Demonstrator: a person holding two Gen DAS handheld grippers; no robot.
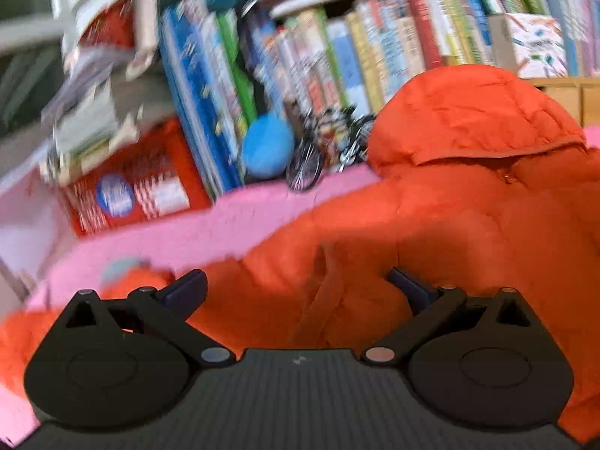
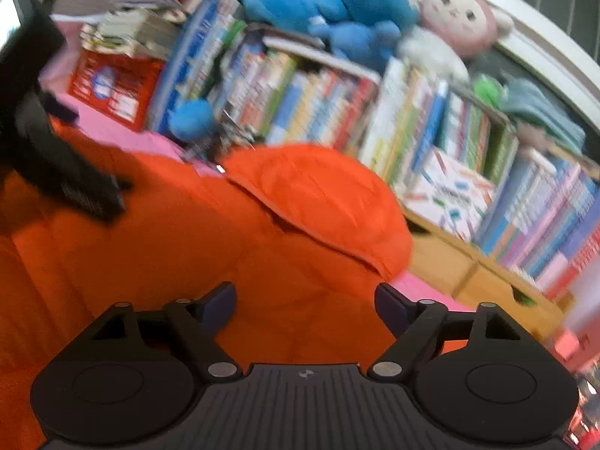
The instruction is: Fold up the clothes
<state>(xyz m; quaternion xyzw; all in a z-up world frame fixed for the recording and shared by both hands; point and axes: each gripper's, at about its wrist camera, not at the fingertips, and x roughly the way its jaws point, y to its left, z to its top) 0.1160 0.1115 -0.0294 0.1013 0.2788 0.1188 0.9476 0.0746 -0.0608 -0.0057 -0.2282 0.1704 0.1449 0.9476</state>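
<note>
An orange hooded puffer jacket [image 1: 468,225] lies spread on a pink blanket [image 1: 225,225], its hood [image 1: 476,120] at the far end against the books. My left gripper [image 1: 296,287] hovers low over the jacket's near part. Its jaws are open, a raised fold of fabric lies between them, and the pads do not press on it. In the right wrist view the same jacket [image 2: 187,247] fills the left and centre, with the hood [image 2: 318,195] beyond. My right gripper [image 2: 305,296] stands open just above the cloth. The left gripper's black body [image 2: 71,180] shows blurred at the left edge.
A packed bookshelf [image 1: 375,48] runs along the far side, with blue plush toys [image 2: 318,3] and a pink rabbit plush [image 2: 461,18] on top. A blue ball [image 1: 266,146], a toy bicycle [image 1: 322,150] and a red box [image 1: 138,191] stand at the blanket's edge. Wooden drawers [image 2: 480,273] sit at right.
</note>
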